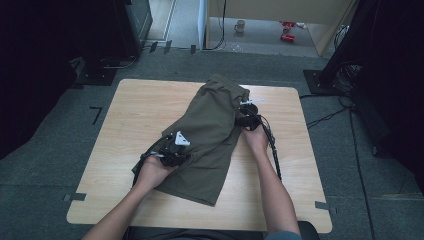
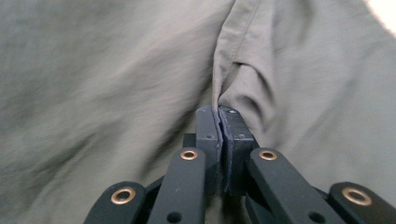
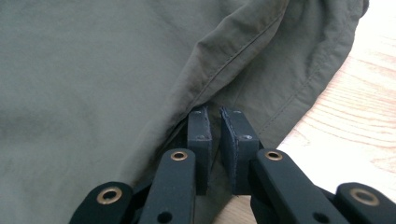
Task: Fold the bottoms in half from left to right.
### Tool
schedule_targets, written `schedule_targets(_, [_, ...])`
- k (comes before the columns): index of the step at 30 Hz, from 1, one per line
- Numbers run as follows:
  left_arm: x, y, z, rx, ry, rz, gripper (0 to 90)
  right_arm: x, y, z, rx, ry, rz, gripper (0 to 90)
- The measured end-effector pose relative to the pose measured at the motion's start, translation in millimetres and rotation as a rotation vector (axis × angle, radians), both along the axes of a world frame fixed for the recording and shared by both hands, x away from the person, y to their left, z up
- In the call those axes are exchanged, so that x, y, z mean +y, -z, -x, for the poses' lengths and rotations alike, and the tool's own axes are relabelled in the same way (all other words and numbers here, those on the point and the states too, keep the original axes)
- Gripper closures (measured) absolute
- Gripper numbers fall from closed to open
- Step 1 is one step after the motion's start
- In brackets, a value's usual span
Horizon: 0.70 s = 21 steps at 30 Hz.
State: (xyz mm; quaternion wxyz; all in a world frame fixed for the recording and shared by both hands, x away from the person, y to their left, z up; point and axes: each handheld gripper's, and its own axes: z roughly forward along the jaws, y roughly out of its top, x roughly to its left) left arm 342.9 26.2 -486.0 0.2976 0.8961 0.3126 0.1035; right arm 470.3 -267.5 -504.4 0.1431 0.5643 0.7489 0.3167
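Olive-green shorts spread mid-tabletop, long axis running from near edge toward far right corner; left tongs pinching a seam fold at the near-left hem, right tongs clamped on the right side edge nearer the far waistband end.

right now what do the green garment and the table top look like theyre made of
The green garment looks like a thin woven cloth, cotton or a cotton blend, matte olive: it shows stitched hems, soft creases and no sheen. The table top looks like pale wood or a wood-look laminate, smooth and satin: grain lines run across it in the right gripper view, though they could be printed.
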Motion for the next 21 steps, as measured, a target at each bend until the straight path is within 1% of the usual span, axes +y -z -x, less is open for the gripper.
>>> schedule_targets(3, [-6.2, -13.3, 11.9, -0.023, 0.033, 0.031, 88.7, -0.1, -0.4, 0.6, 0.007, -0.005, -0.002, 81.6])
schedule_targets(8, [-20.9, -37.6, 35.9, -0.058, 0.095, 0.107, 89.1, 0.4, 0.3, 2.7, -0.002, -0.008, -0.003, 80.9])
schedule_targets(11, [-33.2, -47.2, 50.4, -0.081, 0.138, 0.127, 89.0, 0.4, 2.5, 5.8, -0.032, -0.008, 0.0, 80.6])
schedule_targets(12, [-37.7, -48.7, 54.3, -0.082, 0.15, 0.134, 89.0, 0.2, 3.0, 6.6, -0.037, -0.01, -0.002, 80.6])
schedule_targets(13, [-42.4, -48.9, 57.7, -0.082, 0.163, 0.136, 89.0, 0.1, 3.4, 7.2, -0.042, -0.01, -0.004, 80.6])
schedule_targets(15, [-51.8, -46.3, 63.2, -0.078, 0.191, 0.126, 88.9, -0.3, 3.9, 8.0, -0.048, -0.014, -0.004, 80.4])
schedule_targets(16, [-57.1, -43.6, 65.6, -0.066, 0.2, 0.125, 88.9, -0.2, 4.2, 8.5, -0.052, -0.014, -0.006, 80.2])
schedule_targets(18, [-63.3, -39.4, 69.3, -0.055, 0.219, 0.125, 88.5, -0.5, 4.6, 9.1, -0.056, -0.017, -0.008, 79.5])
schedule_targets(20, [-69.2, -33.7, 71.9, -0.059, 0.236, 0.102, 87.3, -0.6, 4.5, 9.4, -0.055, -0.022, -0.007, 78.7])
schedule_targets(21, [-70.9, -30.9, 71.7, -0.055, 0.241, 0.09, 85.9, -0.7, 4.4, 9.4, -0.055, -0.025, -0.007, 77.7])
